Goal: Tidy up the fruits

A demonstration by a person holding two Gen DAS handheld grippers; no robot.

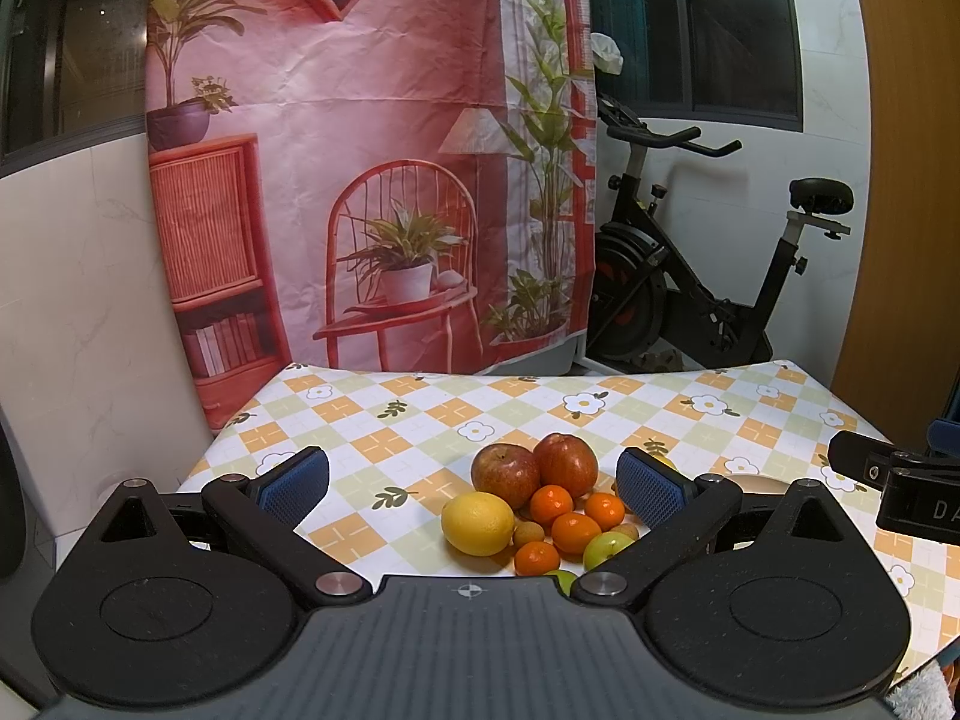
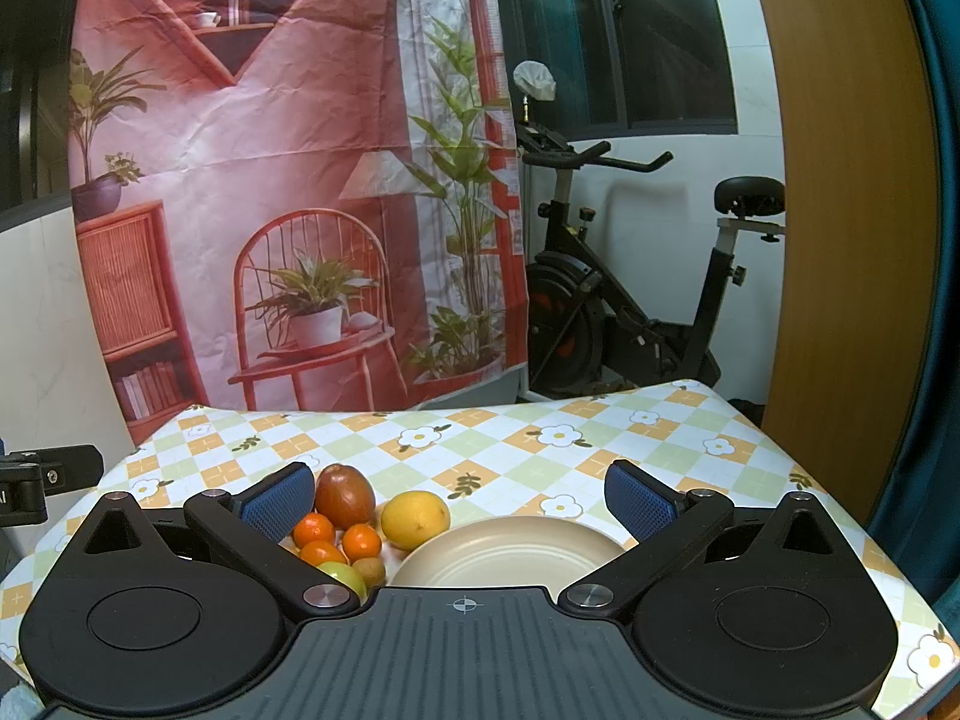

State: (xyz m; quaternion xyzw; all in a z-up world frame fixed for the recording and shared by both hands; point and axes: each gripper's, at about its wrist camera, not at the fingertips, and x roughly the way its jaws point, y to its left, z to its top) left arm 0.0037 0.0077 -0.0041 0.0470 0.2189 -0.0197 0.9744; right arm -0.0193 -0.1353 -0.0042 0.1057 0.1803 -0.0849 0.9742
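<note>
Between the left gripper (image 1: 474, 483)'s spread fingers lies the fruit pile (image 1: 540, 504); the right gripper (image 2: 462, 501), also spread and empty, frames the plate (image 2: 510, 558).

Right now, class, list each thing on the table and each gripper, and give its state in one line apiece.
Left gripper: open, holding nothing, above the fruit pile.
Right gripper: open, holding nothing, above the plate.
Plate: upright on the table, nothing in it.
Lemon: on the tablecloth, in the pile.
Two apples: whole, side by side at the back.
Tangerines: loose, clustered on the cloth.
Green fruit: at the pile's near edge, partly hidden.
</note>
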